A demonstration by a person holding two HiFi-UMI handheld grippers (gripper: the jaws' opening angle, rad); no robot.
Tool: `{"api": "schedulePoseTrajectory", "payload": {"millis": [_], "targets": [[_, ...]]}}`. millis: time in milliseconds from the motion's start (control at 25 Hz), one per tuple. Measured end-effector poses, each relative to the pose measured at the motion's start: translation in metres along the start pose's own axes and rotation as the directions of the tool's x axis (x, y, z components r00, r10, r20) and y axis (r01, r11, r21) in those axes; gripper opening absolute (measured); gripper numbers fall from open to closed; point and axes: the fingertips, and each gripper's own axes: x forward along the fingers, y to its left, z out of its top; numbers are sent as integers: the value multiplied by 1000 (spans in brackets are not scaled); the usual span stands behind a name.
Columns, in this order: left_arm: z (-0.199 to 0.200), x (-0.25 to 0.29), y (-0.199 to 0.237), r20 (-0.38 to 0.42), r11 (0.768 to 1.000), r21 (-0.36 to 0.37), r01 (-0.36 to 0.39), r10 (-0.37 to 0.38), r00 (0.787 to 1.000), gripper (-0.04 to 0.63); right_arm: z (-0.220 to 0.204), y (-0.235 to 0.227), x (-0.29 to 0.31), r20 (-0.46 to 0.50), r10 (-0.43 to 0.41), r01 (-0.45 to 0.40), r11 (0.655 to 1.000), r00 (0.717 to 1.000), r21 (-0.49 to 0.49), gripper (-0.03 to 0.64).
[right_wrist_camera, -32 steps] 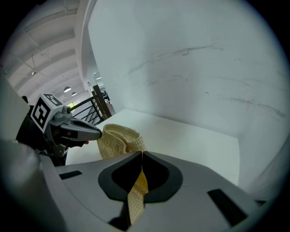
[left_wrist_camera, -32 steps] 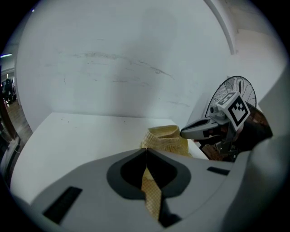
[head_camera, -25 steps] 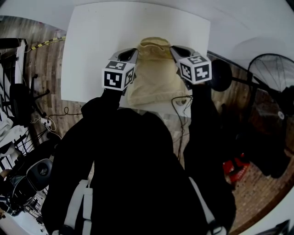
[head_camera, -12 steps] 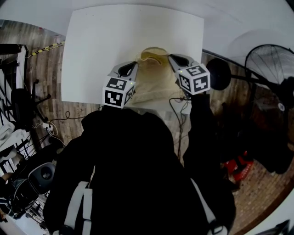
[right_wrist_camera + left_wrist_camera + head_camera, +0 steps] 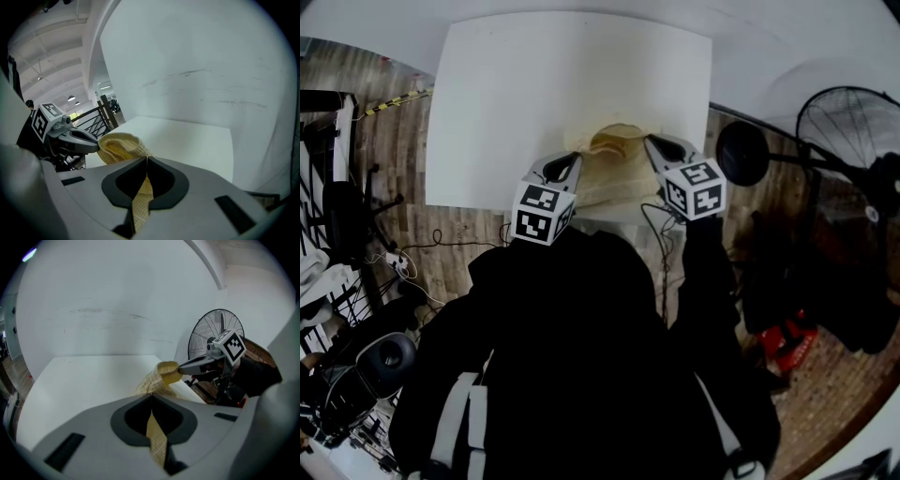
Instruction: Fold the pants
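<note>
The pants (image 5: 614,167) are a pale yellow cloth, and the gripper views show a fine woven check on it. They sit bunched at the 6 o'clock edge of the white, smooth, rectangular table (image 5: 534,89), between the 2 grippers. Their upper layer is lifted into a soft rolled loop with a hollow mouth facing 12 o'clock.

The left gripper (image 5: 573,159) has its fingers pressed together on a thin strip of the cloth; in its own view that strip (image 5: 157,437) runs up the seam between the 2 grey fingers into the bunched loop. The right gripper (image 5: 651,142) likewise pinches a narrow fold, its fingers all but closed on the checked cloth (image 5: 140,199).

Each gripper view catches the other tool: the right gripper (image 5: 202,363) at 2 o'clock of the loop, the left gripper (image 5: 77,137) at 9 o'clock of it, both with a black and white marker cube.

In the head view the person's dark clothing (image 5: 581,356) covers the near table edge and the lower part of the pants, so their full outline cannot be made out. A wire-caged fan (image 5: 848,122) stands at 3 o'clock, cut by the frame's rim. A dark round disc (image 5: 741,155) beside the table may be part of a stand.
</note>
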Motion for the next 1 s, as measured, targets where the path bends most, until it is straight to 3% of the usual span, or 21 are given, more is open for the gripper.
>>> {"api": "schedulePoseTrajectory", "payload": {"millis": [480,1000], "targets": [[-41,-7,-23,-48,996,85,-16,20,999,8,-46,21,-19,-45,-50,46,995,998,-85,11],[-84,-3,-26,-103,993,111,-29,40,994,9,-84,38,-19,-93,-48,41,996,994,-75,11]]}}
